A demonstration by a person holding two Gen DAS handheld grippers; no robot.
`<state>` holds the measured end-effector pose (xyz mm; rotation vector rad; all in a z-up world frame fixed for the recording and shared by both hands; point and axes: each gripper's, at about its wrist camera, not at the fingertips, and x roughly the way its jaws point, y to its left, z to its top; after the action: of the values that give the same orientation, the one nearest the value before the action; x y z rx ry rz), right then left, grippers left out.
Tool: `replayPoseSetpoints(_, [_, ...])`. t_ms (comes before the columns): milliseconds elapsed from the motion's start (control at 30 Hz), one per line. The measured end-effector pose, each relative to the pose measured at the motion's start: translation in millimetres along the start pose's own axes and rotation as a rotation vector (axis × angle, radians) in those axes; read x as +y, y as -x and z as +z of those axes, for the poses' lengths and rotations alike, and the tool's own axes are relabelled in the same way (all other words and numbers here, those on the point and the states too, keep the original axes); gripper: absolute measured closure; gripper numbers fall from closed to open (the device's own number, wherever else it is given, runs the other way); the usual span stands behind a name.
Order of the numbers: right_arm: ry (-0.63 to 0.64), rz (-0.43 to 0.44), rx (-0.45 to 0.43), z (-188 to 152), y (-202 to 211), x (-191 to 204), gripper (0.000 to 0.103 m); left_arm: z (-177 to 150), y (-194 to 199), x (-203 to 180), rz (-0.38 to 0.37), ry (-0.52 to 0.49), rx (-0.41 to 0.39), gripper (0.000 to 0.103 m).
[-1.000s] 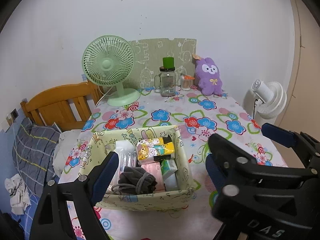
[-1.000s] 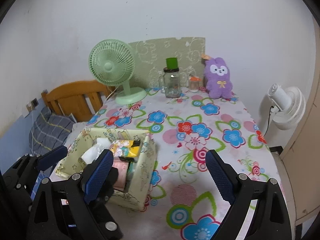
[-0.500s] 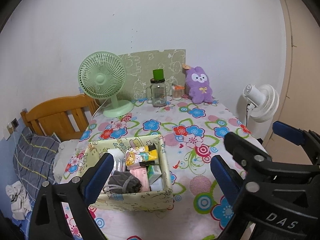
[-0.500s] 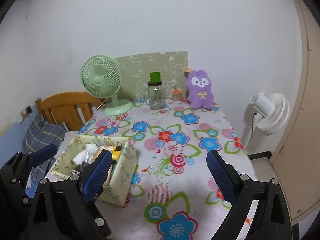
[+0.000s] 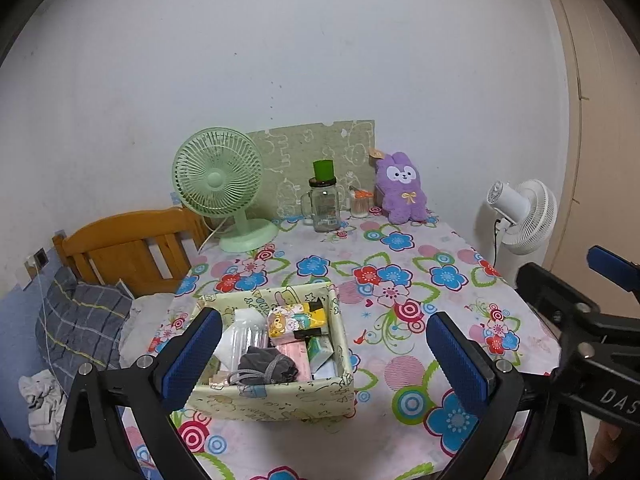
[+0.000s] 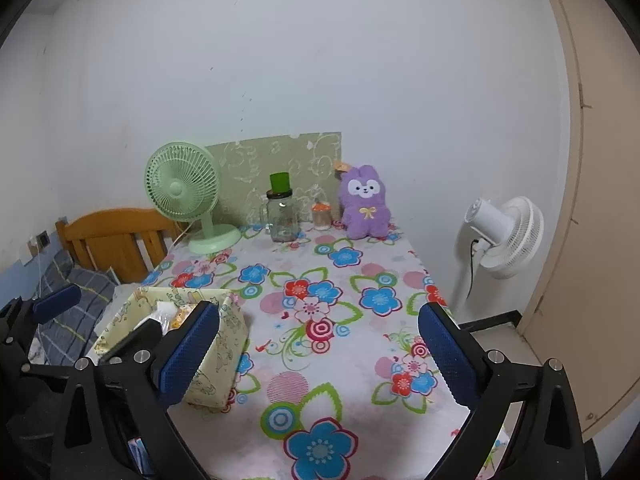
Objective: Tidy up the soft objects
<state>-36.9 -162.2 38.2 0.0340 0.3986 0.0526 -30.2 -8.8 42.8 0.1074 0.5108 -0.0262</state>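
Observation:
A pale green fabric box (image 5: 276, 400) stands on the near left of the flowered table (image 5: 400, 280). It holds a grey pouch (image 5: 266, 366), a yellow cartoon pack (image 5: 296, 318), a clear white bag and small packets. A purple plush rabbit (image 5: 402, 188) sits upright at the table's far edge by the wall. My left gripper (image 5: 320, 356) is open and empty, held back above the box. My right gripper (image 6: 316, 356) is open and empty over the table's near edge, right of the box (image 6: 216, 352). The rabbit also shows in the right wrist view (image 6: 364, 202).
A green desk fan (image 5: 220, 184), a glass jar with a green lid (image 5: 324, 200) and a small orange-lidded jar (image 5: 360, 204) stand along the wall. A white floor fan (image 5: 520, 216) stands right of the table. A wooden bed headboard (image 5: 124, 248) and bedding lie left.
Both grippers have drawn back and up from the table, so the box and table look smaller and farther. Both stay open and empty.

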Motion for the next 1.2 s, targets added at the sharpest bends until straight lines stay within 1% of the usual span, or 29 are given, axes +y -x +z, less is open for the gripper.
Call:
replayPoseSetpoints(200, [-0.019,-0.013,-0.014,-5.6,11.9,-8.3,0.002,-2.7,8.1,2.2,-0.012,0.003,-0.012,0.000])
replayPoseSetpoints(533, [-0.028,-0.030,-0.031,-10.4,24.2,-16.7,0.002,-1.1,17.8,9.3,-0.014,0.042,-0.029,0.000])
replayPoseSetpoints(1200, [-0.013,-0.022,-0.022,-9.7,19.7,-8.8,0.002,-0.7,15.4,11.2,-0.028,0.041,-0.018,0.000])
